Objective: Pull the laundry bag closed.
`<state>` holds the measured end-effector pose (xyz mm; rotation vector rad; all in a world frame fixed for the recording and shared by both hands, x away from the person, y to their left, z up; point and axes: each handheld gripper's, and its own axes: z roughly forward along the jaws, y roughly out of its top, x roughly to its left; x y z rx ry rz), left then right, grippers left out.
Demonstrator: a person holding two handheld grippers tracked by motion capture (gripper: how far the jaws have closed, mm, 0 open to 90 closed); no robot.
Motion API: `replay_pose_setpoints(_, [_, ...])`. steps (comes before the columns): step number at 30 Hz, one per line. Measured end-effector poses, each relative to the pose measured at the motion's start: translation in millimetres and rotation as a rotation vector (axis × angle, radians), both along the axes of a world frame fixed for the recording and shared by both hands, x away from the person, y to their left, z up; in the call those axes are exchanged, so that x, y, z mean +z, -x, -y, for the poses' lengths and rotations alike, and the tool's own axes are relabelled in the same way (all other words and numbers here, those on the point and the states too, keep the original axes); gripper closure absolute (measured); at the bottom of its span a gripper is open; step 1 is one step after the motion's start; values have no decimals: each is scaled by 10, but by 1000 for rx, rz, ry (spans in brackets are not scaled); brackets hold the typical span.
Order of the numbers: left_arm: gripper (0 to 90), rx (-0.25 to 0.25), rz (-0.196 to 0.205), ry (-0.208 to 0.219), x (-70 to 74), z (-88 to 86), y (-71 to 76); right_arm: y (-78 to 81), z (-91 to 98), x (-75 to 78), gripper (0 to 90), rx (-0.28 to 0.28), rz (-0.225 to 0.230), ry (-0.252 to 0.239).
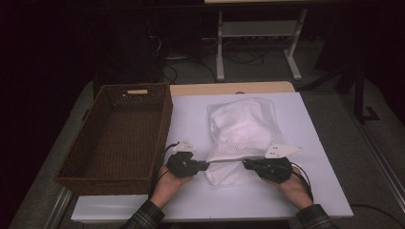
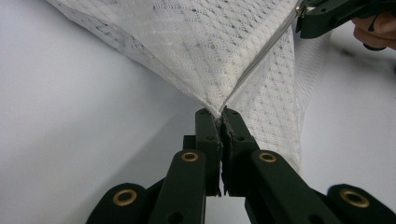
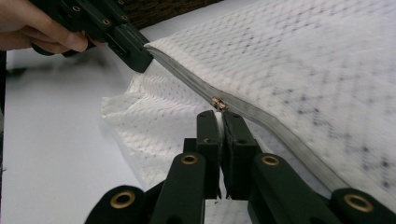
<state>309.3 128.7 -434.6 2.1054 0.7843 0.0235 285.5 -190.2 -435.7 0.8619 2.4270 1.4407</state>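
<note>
Left gripper (image 2: 221, 112) pinched tight on the corner of the white mesh laundry bag (image 1: 241, 136), right where the zipper (image 2: 261, 58) ends — jaws together, fabric squeezed between the pads. Right gripper (image 3: 219, 112) likewise closed, clamped on the small brass zipper pull (image 3: 217, 103) partway along the grey zipper tape. From the high view, left gripper (image 1: 206, 165) and right gripper (image 1: 244, 163) face each other along the bag's near edge, the zipper line stretched taut and straight between them.

Bag soft, woven in a diamond-patterned open mesh, white, puffed up with something pale inside; roughly rectangular, wrinkled at the near end. Long axis running away from the person, zippered short edge nearest the hands and lying crosswise. Bag resting on the smooth white tabletop (image 1: 315, 143), just right of the wicker basket (image 1: 119, 138) and not touching it.

Basket dark brown, rectangular, tightly woven, with sloping walls and a handle slot cut in its far end — sitting at the table's left edge. Plaid sleeves at both wrists, black cables trailing from each gripper.
</note>
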Motion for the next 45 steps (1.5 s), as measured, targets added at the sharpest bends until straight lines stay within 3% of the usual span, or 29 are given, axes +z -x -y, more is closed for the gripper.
replay_pose_setpoints(26, [870, 8, 1, -13, -6, 2, 1, 92, 411, -14, 860, -92, -9, 2])
replay_pose_setpoints(45, [870, 19, 1, -29, -18, 3, -4, 163, 886, -53, 860, -203, -20, 16])
